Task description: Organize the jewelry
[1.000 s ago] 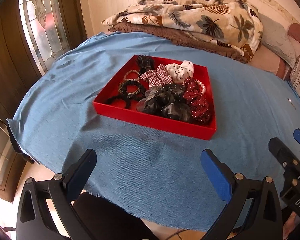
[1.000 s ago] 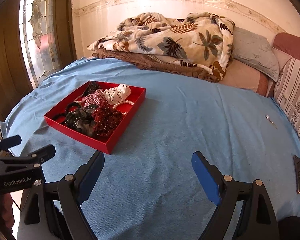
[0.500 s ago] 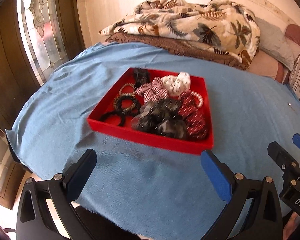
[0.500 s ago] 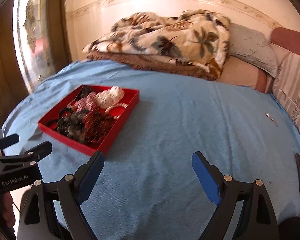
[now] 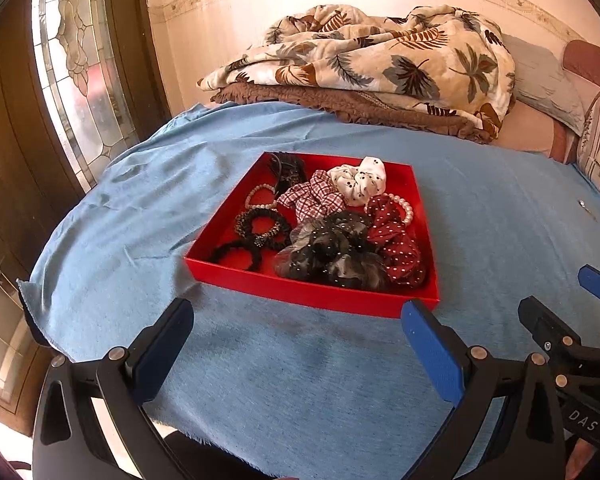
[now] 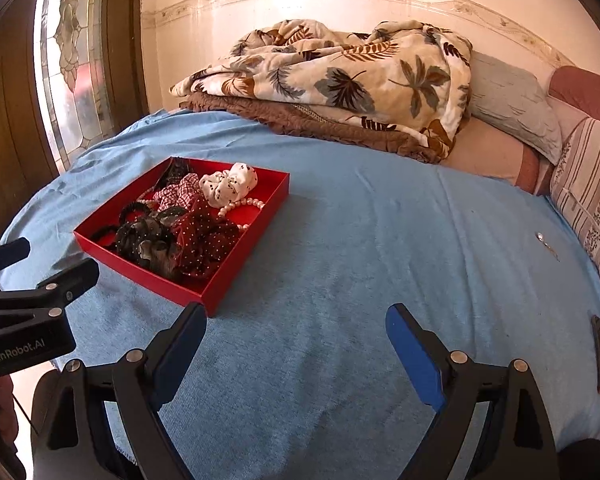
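- The red tray sits on the bed's blue cover, toward its left side as seen from the right wrist view.
- Inside it lie the hair things and jewelry, all in a loose heap: a white spotted scrunchie, a checked scrunchie, a dark red dotted scrunchie, a black gauzy scrunchie, black hair ties and two pearl bracelets (one half under the red scrunchie).
- A small silvery piece lies alone on the cover, well apart from the tray, near the striped cushion; it is too small to tell what it is.
- The left tool hovers just before the tray's near wall, fingers spread and holding nothing.
- The right tool hangs over bare cover beside the tray's near corner, also spread wide and empty.
- Judgement on progress: nearly everything is gathered in the tray, which would fit a collecting job close to finished, with the stray piece left; it equally fits a tray waiting to be sorted out onto the bed. The pictures do not settle which.
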`<state>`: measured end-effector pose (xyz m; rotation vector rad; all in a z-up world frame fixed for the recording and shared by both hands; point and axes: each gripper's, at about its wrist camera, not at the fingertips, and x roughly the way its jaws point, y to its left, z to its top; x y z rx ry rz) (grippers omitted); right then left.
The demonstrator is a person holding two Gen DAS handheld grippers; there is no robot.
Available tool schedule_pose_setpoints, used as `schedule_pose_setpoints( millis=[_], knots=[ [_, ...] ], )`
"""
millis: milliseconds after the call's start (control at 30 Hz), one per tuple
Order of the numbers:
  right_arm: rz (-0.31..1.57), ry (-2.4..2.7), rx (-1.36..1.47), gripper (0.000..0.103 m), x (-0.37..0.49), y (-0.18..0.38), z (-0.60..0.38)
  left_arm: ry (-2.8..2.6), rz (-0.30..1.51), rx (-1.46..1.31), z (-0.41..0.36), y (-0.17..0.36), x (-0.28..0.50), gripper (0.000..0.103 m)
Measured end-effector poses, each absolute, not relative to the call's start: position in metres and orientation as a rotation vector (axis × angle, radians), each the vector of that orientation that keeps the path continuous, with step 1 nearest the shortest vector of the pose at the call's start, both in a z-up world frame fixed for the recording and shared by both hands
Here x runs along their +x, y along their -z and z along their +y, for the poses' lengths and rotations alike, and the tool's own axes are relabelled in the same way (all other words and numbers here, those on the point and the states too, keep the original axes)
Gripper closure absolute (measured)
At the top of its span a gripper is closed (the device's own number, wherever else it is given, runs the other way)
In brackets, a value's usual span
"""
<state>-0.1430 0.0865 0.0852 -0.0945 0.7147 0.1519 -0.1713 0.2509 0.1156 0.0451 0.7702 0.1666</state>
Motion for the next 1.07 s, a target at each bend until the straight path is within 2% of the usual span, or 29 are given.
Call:
schedule_pose_setpoints(
  millis=[1067],
  knots=[
    [0.650, -0.193, -0.164, 0.009, -0.138, -0.098, 0.118, -0.241, 0.744, 0.002, 0.284, -0.123, -0.170, 0.000]
  ],
)
